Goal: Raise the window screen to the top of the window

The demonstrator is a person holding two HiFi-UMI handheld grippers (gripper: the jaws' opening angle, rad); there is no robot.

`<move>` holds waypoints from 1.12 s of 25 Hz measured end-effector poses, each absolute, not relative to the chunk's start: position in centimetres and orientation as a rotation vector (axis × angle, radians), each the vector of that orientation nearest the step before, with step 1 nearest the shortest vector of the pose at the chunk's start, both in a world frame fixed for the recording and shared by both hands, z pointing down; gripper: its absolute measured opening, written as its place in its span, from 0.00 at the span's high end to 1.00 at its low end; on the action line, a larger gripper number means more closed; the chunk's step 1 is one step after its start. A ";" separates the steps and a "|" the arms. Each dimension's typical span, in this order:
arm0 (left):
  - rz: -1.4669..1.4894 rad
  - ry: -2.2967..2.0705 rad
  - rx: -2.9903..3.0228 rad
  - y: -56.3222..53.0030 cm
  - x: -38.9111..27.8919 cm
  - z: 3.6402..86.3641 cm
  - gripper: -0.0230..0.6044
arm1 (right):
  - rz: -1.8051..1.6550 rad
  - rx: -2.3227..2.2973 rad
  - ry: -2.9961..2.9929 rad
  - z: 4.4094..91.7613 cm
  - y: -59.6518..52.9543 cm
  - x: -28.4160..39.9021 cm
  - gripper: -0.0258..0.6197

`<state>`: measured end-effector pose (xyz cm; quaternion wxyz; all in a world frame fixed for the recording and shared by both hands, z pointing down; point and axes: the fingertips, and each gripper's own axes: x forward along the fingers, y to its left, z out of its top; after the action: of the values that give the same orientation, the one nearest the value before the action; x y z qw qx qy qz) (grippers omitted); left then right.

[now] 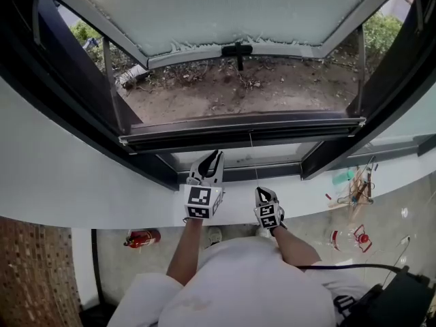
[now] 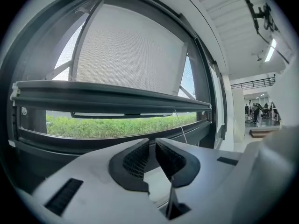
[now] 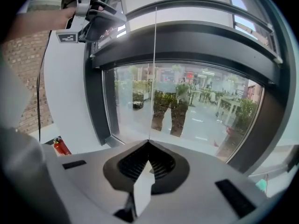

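White wall [image 1: 54, 176], brick wall [image 1: 30, 271], grey floor [image 1: 417, 195], red fire extinguisher [image 1: 142, 238]

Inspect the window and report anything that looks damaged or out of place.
The open sash's bottom edge carries a ragged white fringe left of its black handle, perhaps a frayed seal; the edge looks cleaner on the right.

Left arm [image 1: 184, 254], right arm [image 1: 296, 247] extended forward. Left gripper [image 1: 215, 158] higher, jaws slightly apart, empty. Right gripper [image 1: 264, 192] jaws closed, pinching thin cord [image 3: 154, 78].
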<state>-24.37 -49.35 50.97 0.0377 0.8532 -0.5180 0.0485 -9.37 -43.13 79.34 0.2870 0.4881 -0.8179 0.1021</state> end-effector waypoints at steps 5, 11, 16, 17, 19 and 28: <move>0.144 -1.602 2.614 -49.5 -24.5 50.8 0.90 | 0.278 1.304 -2.200 79.0 -43.8 -9.5 0.96; 0.145 -1.618 2.616 -49.8 -24.8 50.5 0.90 | 0.250 1.321 -2.244 77.8 -45.4 -10.5 0.96; 0.119 -1.618 2.620 -50.1 -24.9 50.1 0.90 | 0.173 1.370 -2.327 74.1 -48.0 -12.2 0.96; 0.111 -1.616 2.620 -50.2 -25.0 50.1 0.90 | 0.155 1.379 -2.347 73.2 -48.5 -12.7 0.96; 0.097 -1.611 2.616 -50.3 -24.9 50.0 0.90 | 0.111 1.390 -2.395 71.4 -49.2 -13.6 0.96; -0.065 -1.586 2.580 -50.6 -25.4 48.8 0.95 | -0.147 1.390 -2.479 65.4 -49.6 -16.1 0.96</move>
<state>-25.35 -50.58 48.80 0.0559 0.8503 -0.5228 -0.0216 -16.13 -49.59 65.44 0.1472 0.4830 -0.8616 -0.0509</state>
